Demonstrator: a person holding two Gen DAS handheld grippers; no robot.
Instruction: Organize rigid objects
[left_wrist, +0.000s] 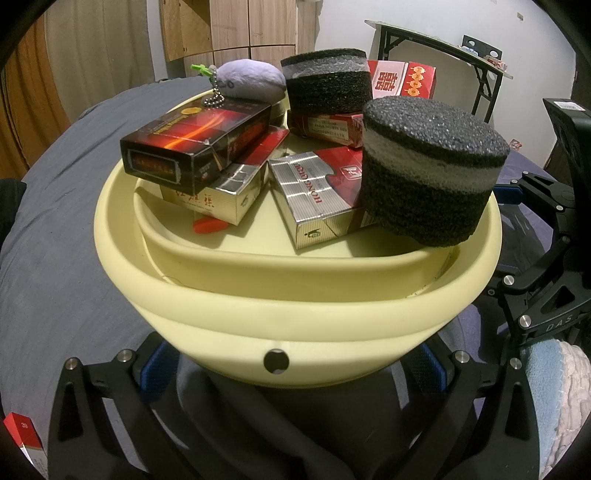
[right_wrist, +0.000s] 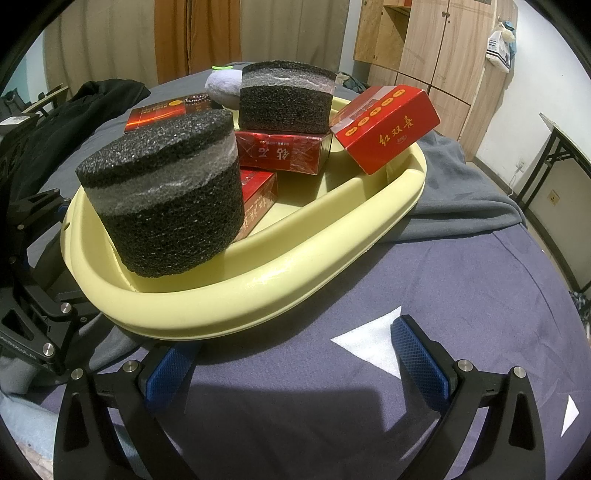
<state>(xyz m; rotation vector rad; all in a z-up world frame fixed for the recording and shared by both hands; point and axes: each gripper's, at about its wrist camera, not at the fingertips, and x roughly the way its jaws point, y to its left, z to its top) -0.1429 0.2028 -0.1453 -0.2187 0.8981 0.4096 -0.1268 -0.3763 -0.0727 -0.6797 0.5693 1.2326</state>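
Note:
A pale yellow basin (left_wrist: 295, 314) rests on the bed, filled with rigid things. Inside are a black-and-red box (left_wrist: 195, 144), a gold-and-silver box (left_wrist: 221, 192), a silver-and-red pack (left_wrist: 314, 195), a red box (right_wrist: 384, 125) leaning on the far rim, and two black foam cylinders (left_wrist: 428, 170) (left_wrist: 328, 85). A grey plush (left_wrist: 251, 79) lies at the back. My left gripper (left_wrist: 291, 363) is open, with the basin's near wall between its blue pads (left_wrist: 153, 363). My right gripper (right_wrist: 293, 363) is open over the purple sheet, its left pad (right_wrist: 168, 373) just under the basin's rim (right_wrist: 236, 295).
A loose red pack (left_wrist: 22, 435) lies on the bed at the lower left. A grey blanket (right_wrist: 461, 195) and black clothing (right_wrist: 74, 110) flank the basin. A folding table (left_wrist: 443, 48) and wooden wardrobes (right_wrist: 424, 48) stand beyond the bed.

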